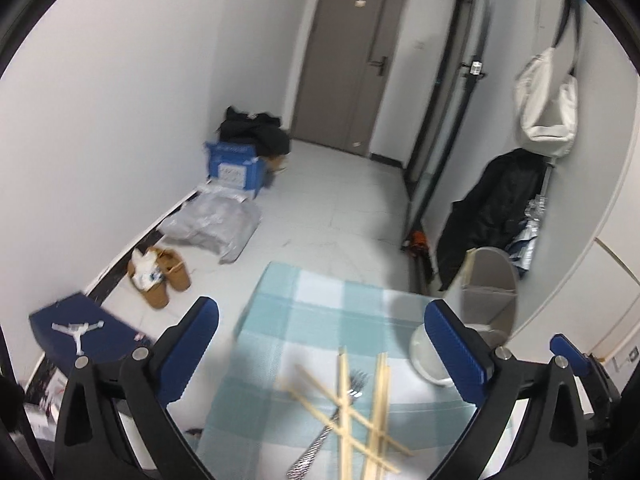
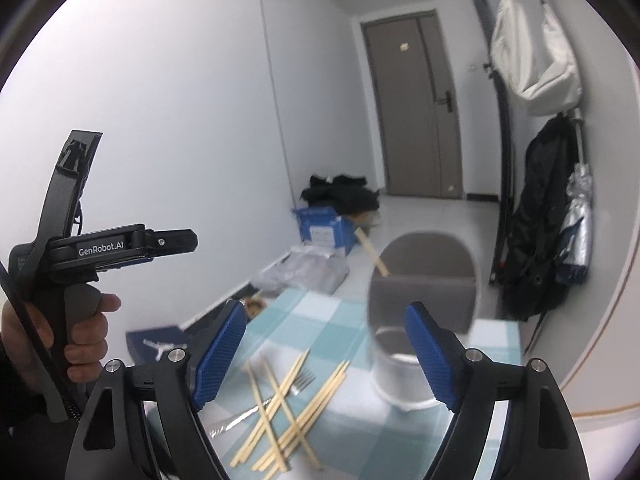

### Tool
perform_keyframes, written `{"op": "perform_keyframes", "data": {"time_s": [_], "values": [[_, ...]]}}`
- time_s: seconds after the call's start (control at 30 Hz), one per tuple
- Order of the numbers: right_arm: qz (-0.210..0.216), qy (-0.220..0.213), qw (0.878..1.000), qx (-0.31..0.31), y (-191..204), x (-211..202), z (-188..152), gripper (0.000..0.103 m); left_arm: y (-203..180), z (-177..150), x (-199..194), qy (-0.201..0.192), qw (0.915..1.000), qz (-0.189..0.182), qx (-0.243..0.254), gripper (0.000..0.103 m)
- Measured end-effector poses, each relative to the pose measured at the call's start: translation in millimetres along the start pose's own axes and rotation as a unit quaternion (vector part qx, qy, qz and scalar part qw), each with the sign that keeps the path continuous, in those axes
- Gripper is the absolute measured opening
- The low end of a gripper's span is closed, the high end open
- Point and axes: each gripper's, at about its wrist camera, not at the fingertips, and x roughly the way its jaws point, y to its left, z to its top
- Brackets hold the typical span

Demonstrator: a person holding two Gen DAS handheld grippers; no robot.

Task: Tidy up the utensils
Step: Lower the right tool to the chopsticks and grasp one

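Several wooden chopsticks (image 1: 344, 412) lie crossed in a loose pile on the checked tablecloth (image 1: 288, 320), over a metal fork (image 1: 354, 384). A grey utensil holder (image 1: 486, 292) with a white base stands at the table's right, one chopstick (image 1: 468, 268) leaning in it. My left gripper (image 1: 324, 348) hangs open above the pile, nothing between its pads. In the right wrist view my right gripper (image 2: 326, 356) is open too, over the chopsticks (image 2: 288, 412) and fork (image 2: 300, 384), with the holder (image 2: 424, 280) just beyond its right finger. A hand (image 2: 84, 320) holds the left gripper (image 2: 188, 240) at the left.
The table's far edge drops to a tiled floor with brown shoes (image 1: 160, 276), a grey bag (image 1: 212, 224) and blue boxes (image 1: 236, 168) along the left wall. A black coat (image 1: 492, 216) and white bag (image 1: 548, 96) hang at the right. A grey door (image 1: 344, 64) stands behind.
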Motion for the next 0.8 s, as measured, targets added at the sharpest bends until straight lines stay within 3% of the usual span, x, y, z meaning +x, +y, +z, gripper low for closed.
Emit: {"op": "perform_keyframes", "data": {"time_s": [0.17,0.3,0.43,0.57,0.73,0.8], "values": [[0.016,0.07,0.997,-0.02,17.2,30.3,-12.8,0.083,31.5,-13.8,22.3,0.037,0.9982,-0.004,-0.047,0.101],[0.035,0.129,0.99,-0.039,29.4,63.2,-18.1,0.082,50.8,-20.2,24.7,0.04,0.9968,0.013,-0.068,0.101],[0.062,0.179,0.98,-0.058,43.0,103.8,-19.2,0.082,70.3,-20.1,28.1,0.051,0.9928,0.008,-0.108,0.101],[0.083,0.244,0.962,-0.086,59.3,151.5,-20.6,0.081,88.7,-22.4,33.7,0.075,0.9855,-0.016,-0.151,0.101],[0.097,0.314,0.937,-0.115,73.8,202.2,-31.6,0.08,103.4,-24.9,36.0,0.089,0.9786,-0.012,-0.185,0.101],[0.101,0.345,0.923,-0.134,79.9,221.0,-41.3,0.072,110.1,-26.5,36.9,0.096,0.9745,-0.014,-0.202,0.101]]}}
